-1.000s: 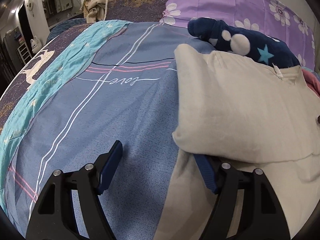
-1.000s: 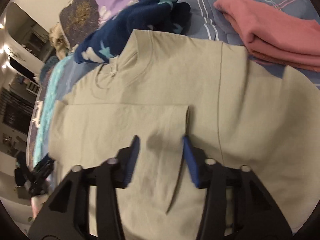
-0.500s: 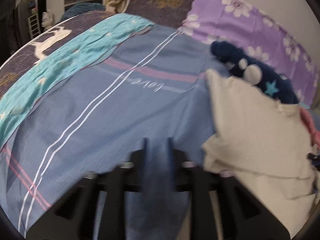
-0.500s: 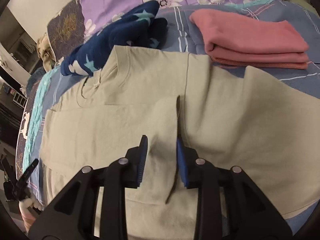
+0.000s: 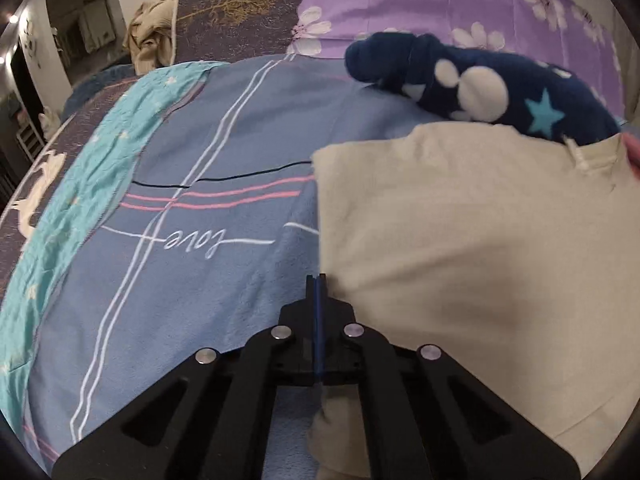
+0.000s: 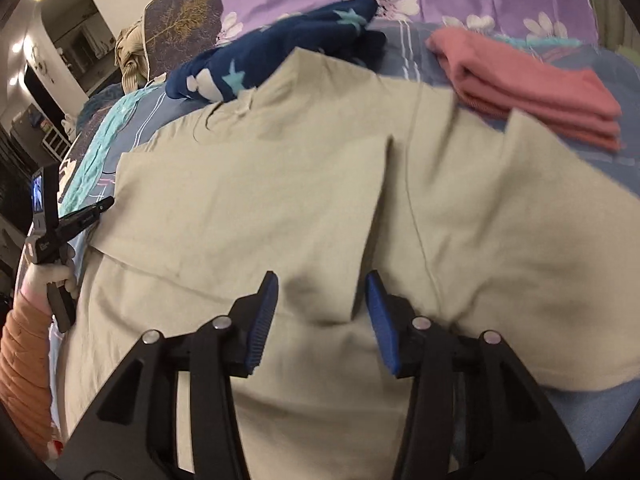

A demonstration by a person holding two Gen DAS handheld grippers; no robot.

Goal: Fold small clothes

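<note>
Spread flat on the blue striped bedsheet (image 5: pixel 208 280): a beige cotton T-shirt (image 6: pixel 304 200), one side folded inward. Left gripper (image 5: pixel 317 280) pressed fully together at the shirt's edge, possibly pinching cloth, hard to tell. Right gripper (image 6: pixel 322 300) parted wide over the folded flap. Beyond, folded pink garment (image 6: pixel 532 88) and navy starred fleece (image 5: pixel 472 84).

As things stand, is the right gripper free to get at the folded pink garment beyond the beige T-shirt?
Probably yes. The right gripper is open and holds nothing, and only the flat beige T-shirt lies between it and the folded pink garment, whose top is uncovered.
</note>
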